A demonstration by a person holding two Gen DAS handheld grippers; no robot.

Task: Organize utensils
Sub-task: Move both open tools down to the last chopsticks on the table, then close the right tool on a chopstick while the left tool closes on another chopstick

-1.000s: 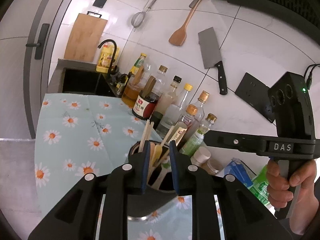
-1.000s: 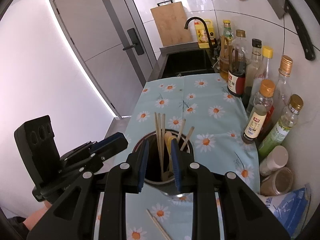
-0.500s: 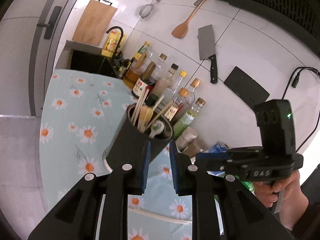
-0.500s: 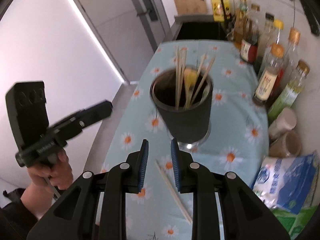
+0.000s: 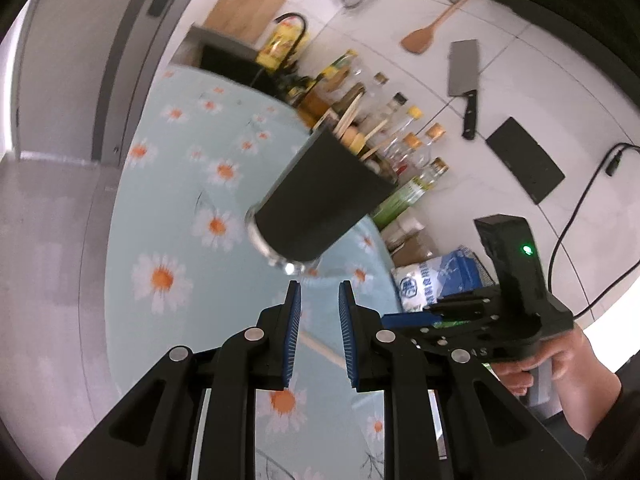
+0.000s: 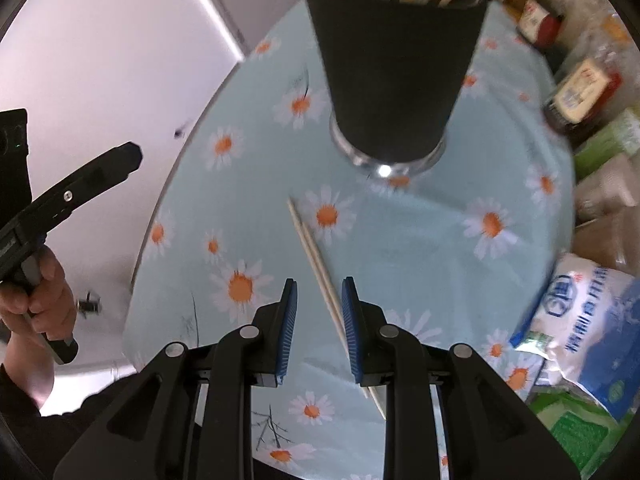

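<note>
A black utensil holder (image 5: 324, 196) (image 6: 394, 60) stands on the daisy-print cloth (image 6: 420, 248), filled with wooden chopsticks (image 5: 352, 118) and spoons. A loose pair of wooden chopsticks (image 6: 320, 264) lies on the cloth in front of the holder; it also shows in the left wrist view (image 5: 322, 350). My right gripper (image 6: 318, 292) is open, low over the near part of this pair, empty. My left gripper (image 5: 319, 298) is open and empty, just short of the holder's base. The right gripper (image 5: 472, 320) shows in the left view, the left gripper (image 6: 80, 188) in the right view.
Sauce and oil bottles (image 5: 400, 136) line the tiled wall behind the holder. Bags of salt (image 6: 580, 320) and jars (image 6: 608, 188) lie at the right. A cleaver (image 5: 464, 76), spatula (image 5: 424, 32) and cutting board (image 5: 252, 0) hang on the wall. A sink (image 5: 228, 56) is at the far end.
Both grippers have pulled back from over the holder and dropped low towards the cloth. The holder now stands ahead of them, and the loose chopsticks lie between the right fingers.
</note>
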